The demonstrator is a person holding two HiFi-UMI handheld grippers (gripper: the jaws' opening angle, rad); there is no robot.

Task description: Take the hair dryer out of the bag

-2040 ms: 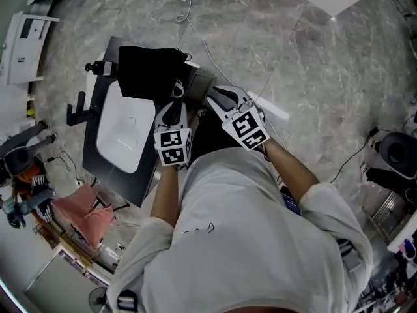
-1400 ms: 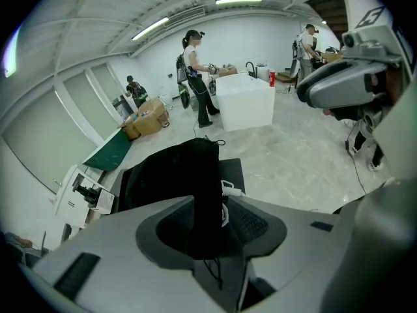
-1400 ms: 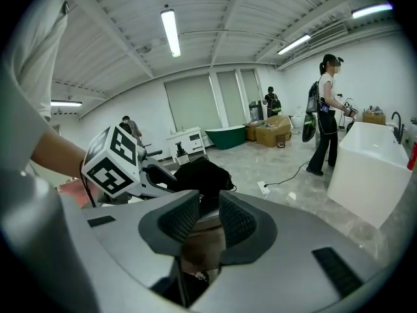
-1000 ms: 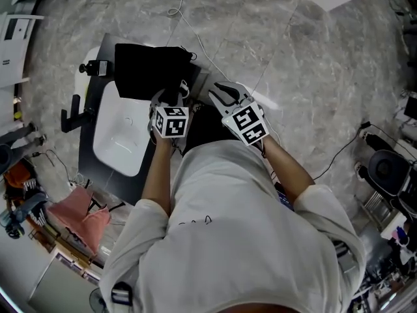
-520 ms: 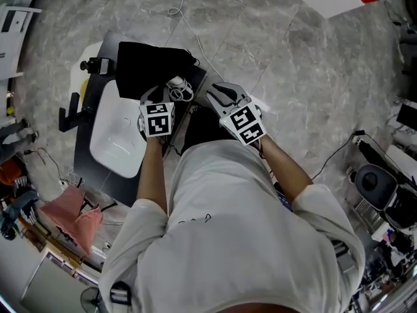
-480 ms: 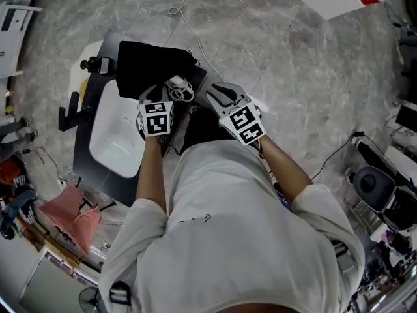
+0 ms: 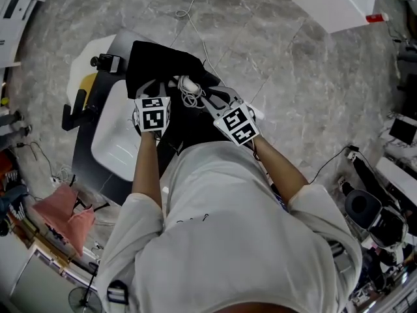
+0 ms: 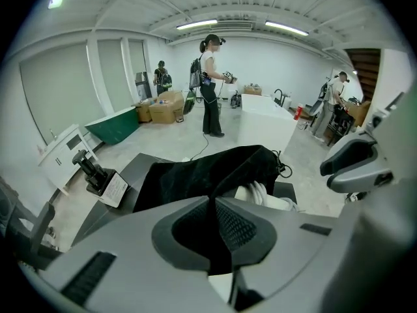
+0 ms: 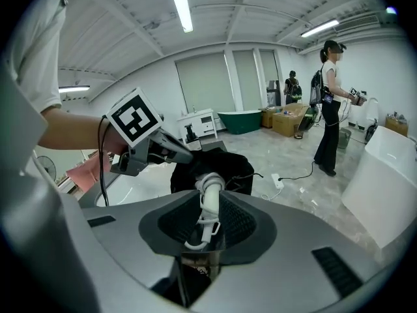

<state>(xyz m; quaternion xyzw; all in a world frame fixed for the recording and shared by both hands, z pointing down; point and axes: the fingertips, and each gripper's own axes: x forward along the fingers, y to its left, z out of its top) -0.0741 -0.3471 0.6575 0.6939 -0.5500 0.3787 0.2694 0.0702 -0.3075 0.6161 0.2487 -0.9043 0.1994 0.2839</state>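
Left gripper [image 8: 212,207]: jaws, just closed, pinch the black drawstring bag [image 8: 195,171] at the vanity top's [image 7: 83,152] far edge. Right gripper [image 9: 205,223]: clamped on the white hair dryer [image 9: 210,191].

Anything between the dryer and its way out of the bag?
Only the bag itself: its cloth wraps the hair dryer's far end. The right gripper grips the dryer, the left gripper pinches the bag's edge.

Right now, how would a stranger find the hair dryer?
Find the dark counter with the white basin. Beside the basin lies a black bag; the hair dryer sticks out of its mouth, in the right gripper's jaws. Its looped white cord sets it apart.
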